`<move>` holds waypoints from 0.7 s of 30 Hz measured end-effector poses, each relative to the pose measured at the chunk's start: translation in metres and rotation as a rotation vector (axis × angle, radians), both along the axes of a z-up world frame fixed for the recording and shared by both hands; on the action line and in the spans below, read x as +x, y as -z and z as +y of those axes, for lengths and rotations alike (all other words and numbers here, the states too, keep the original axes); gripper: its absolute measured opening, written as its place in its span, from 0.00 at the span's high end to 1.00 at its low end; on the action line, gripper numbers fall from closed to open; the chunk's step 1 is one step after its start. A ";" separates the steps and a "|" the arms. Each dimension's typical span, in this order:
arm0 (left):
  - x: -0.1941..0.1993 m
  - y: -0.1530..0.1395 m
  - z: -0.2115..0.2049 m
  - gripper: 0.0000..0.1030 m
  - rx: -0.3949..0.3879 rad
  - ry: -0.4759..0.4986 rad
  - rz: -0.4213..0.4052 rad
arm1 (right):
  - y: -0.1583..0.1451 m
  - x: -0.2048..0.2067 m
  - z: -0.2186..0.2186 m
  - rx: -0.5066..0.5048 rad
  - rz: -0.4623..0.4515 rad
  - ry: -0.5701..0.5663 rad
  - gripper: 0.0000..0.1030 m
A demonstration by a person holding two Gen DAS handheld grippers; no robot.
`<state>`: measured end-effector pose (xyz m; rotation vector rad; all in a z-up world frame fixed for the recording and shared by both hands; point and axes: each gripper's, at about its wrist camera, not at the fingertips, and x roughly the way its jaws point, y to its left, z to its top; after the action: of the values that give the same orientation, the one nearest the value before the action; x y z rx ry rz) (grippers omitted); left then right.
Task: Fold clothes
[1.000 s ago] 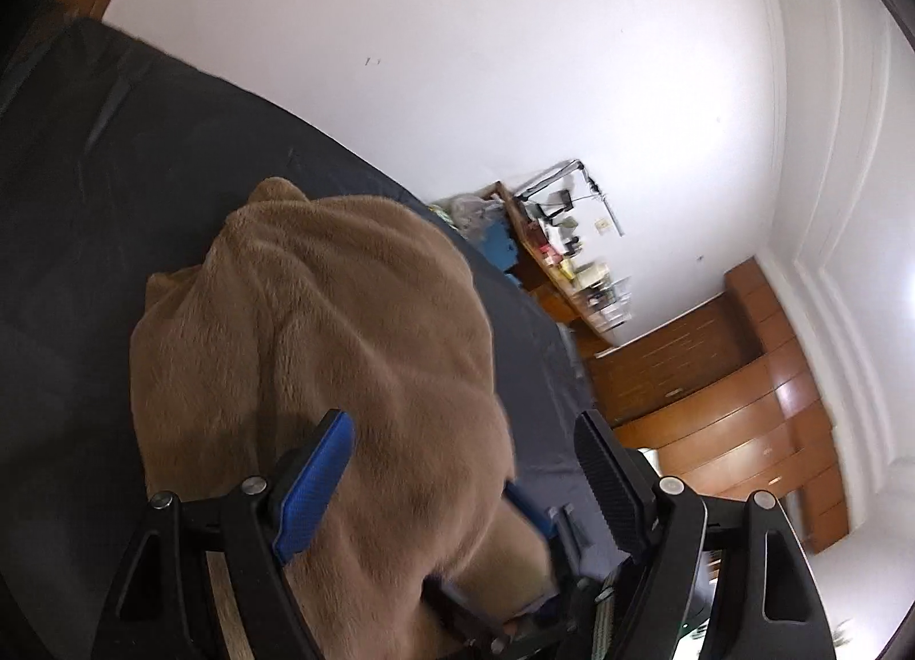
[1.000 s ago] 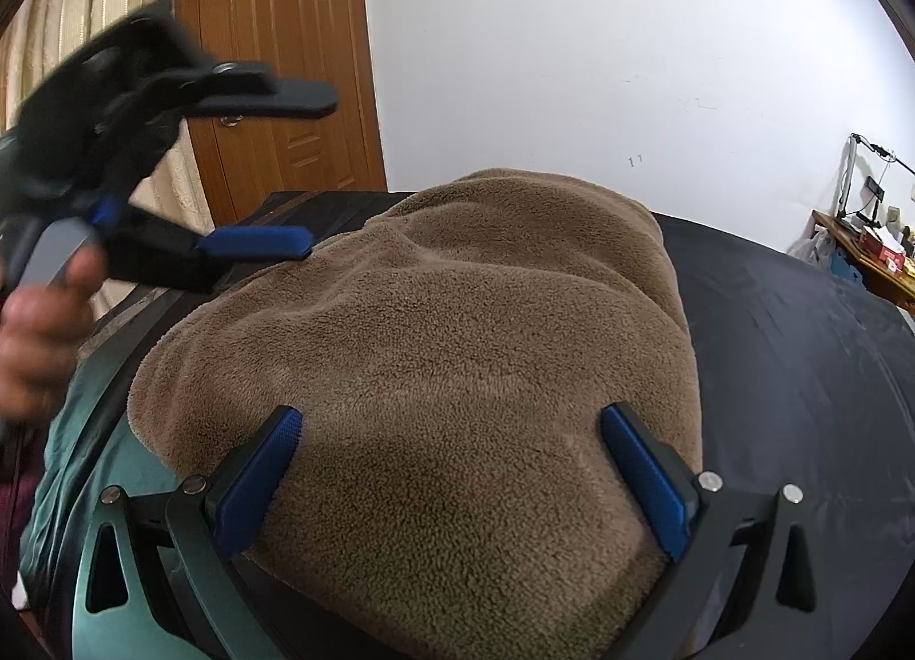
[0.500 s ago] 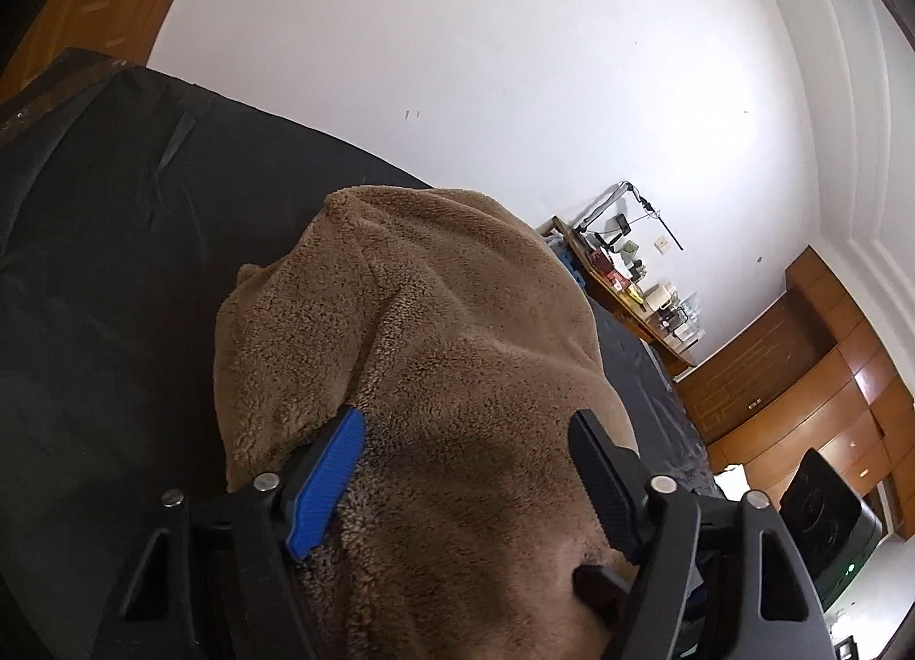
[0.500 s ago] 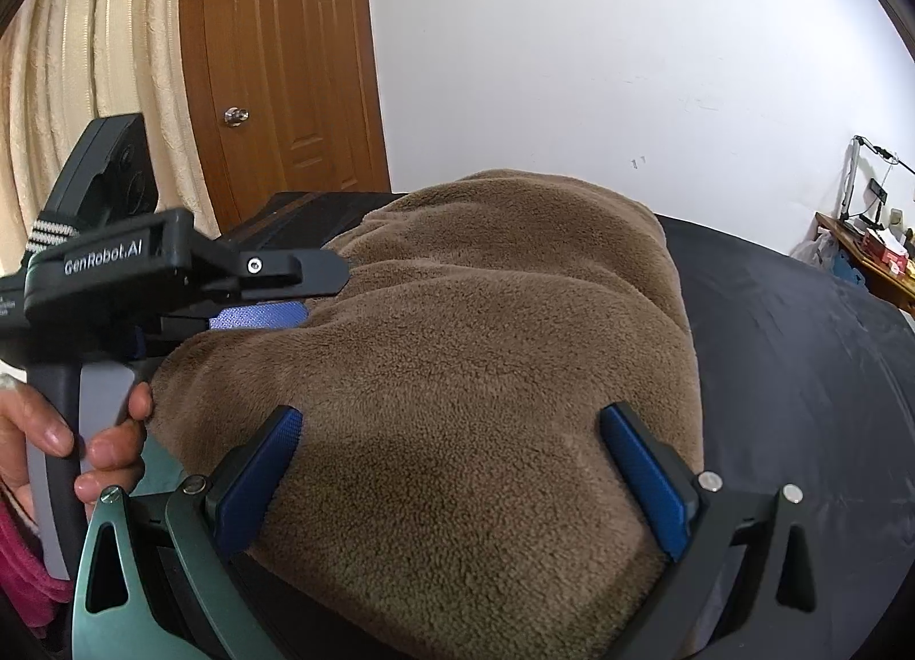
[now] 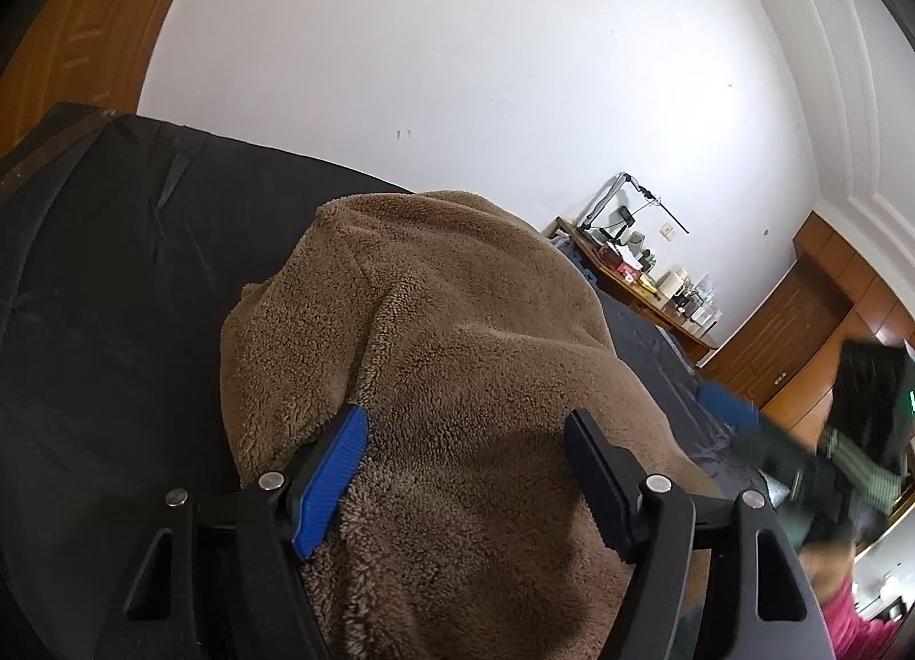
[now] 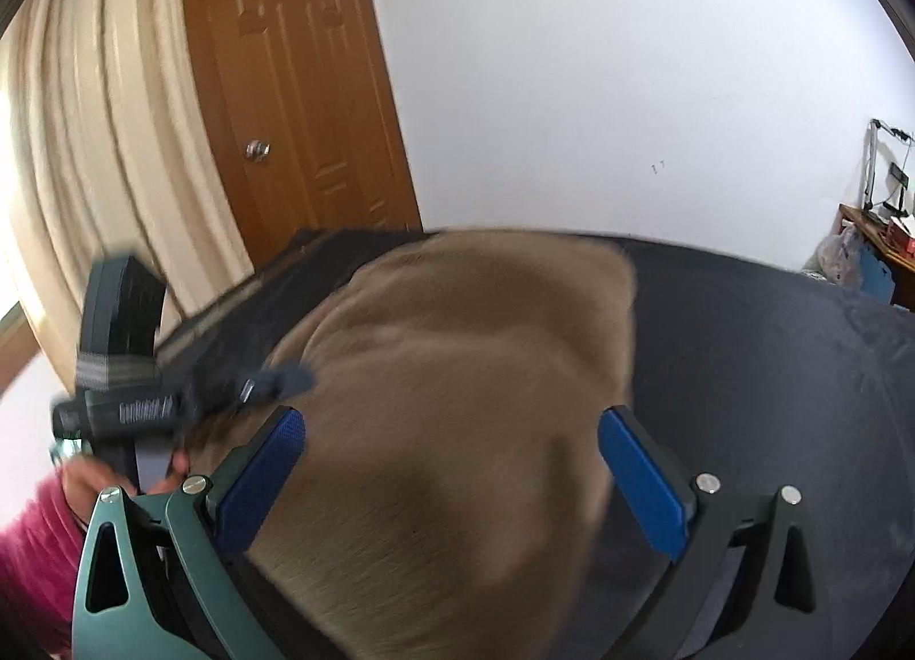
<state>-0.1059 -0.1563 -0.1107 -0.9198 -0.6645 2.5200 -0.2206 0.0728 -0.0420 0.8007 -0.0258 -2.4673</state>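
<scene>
Both claws (left [image 5: 463, 480], right [image 6: 452, 482]) gape, pads apart, above brown fleece [image 5: 434, 351].

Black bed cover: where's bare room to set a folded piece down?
Bare black cover left of the brown fleece, toward the door; more to its right, toward the cluttered desk. Crowded near edge: both grippers over the fleece.

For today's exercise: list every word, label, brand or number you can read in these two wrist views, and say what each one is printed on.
White lettering on the side of the left gripper, seen in the right wrist view: too blurred to read with certainty.
Packets and bottles on the wooden side table: too small to read.
Green light on the right gripper body, left wrist view: no legible characters.
Nothing else carries text.
</scene>
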 end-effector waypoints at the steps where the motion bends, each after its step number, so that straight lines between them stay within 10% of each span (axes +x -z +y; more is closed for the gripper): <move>1: 0.001 0.000 -0.003 0.27 -0.001 0.001 -0.001 | -0.006 -0.011 0.003 -0.010 -0.009 -0.015 0.00; 10: 0.000 -0.002 -0.001 0.27 -0.029 0.019 0.007 | -0.007 -0.134 -0.030 -0.102 -0.265 -0.305 0.00; 21: -0.003 -0.003 0.003 0.27 -0.070 0.031 0.015 | 0.065 -0.211 -0.068 0.132 -0.416 -0.189 0.00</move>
<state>-0.1085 -0.1533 -0.1079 -0.9265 -0.5558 2.5345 -0.4316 0.0044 -0.1068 1.2986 0.0592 -2.1060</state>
